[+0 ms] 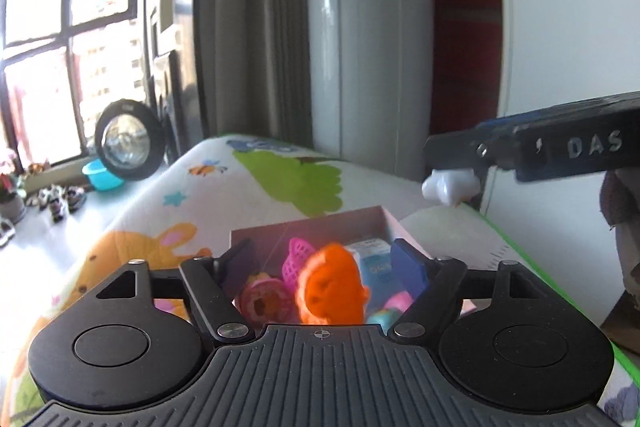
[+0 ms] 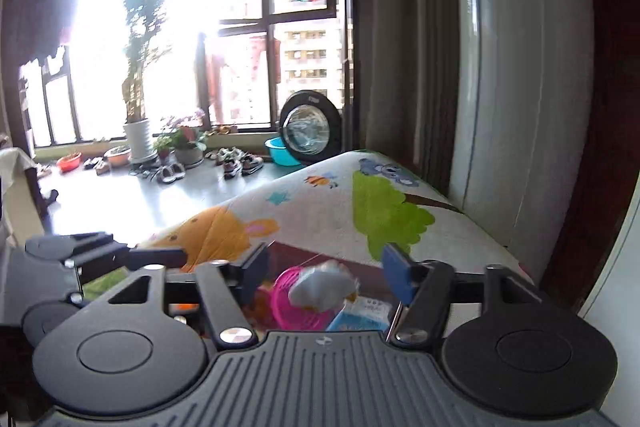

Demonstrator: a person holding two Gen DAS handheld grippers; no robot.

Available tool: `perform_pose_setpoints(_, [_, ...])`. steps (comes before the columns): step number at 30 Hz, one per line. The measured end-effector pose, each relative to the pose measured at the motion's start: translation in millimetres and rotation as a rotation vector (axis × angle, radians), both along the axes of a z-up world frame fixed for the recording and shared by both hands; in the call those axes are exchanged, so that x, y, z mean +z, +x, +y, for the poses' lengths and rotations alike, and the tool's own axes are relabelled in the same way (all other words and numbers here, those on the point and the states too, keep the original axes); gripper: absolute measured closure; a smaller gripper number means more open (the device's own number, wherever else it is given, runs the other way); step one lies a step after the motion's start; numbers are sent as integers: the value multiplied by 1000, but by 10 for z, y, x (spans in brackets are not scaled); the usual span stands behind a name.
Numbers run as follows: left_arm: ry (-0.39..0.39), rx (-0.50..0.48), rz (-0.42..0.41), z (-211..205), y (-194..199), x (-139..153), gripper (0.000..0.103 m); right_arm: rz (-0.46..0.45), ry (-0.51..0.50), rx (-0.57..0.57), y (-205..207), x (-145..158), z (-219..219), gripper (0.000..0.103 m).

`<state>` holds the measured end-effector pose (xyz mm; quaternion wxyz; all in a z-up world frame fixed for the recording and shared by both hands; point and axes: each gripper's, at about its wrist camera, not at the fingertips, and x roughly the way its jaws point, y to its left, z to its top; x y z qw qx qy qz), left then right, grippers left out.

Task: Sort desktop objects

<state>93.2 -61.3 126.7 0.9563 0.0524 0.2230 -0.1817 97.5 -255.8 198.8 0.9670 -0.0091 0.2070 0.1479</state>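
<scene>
While both tongs gape, orange toy between left tongs, untouched, grey toy between right tongs.

Bright daylight pours through the big dark-framed window, washing out the glass on its left side. Beneath it, the grey floor carries a row of potted plants, scattered shoes and a blue basin. A round-doored machine, possibly a washer, stands just beside the basin. Grey curtains hang right of the window, then a pale wall panel. The tabletop wears a cartoon-printed cover with a green tree near its far edge.
</scene>
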Motion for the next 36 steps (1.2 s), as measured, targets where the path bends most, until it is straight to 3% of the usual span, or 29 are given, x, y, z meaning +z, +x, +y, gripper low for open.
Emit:
perform_pose_setpoints(1, [5,34,26,18,32,-57,21,8,2,-28,59,-9,-6,29])
perform_pose_setpoints(3, [13,65,31,106,-87,-186,0,30,20,-23,36,-82,-38,24])
perform_pose_setpoints(6, [67,187,-27,256,-460,-446,0,38,41,-31,-197,-341,-67,0])
perform_pose_setpoints(13, [19,331,199,468,-875,-994,0,205,-50,-6,-711,-1216,193,0])
perform_pose_setpoints(17, [15,379,275,486,-876,-1163,0,264,-109,-29,-810,-1562,341,0])
perform_pose_setpoints(22, [22,366,260,483,-901,-1209,0,291,-148,-121,-701,-1717,342,0])
perform_pose_setpoints(24, [26,365,257,464,-892,-1214,0,329,-105,-139,-610,-1765,236,0])
perform_pose_setpoints(36, [31,367,255,443,-909,-1211,0,266,-105,-174,-643,-1828,188,0])
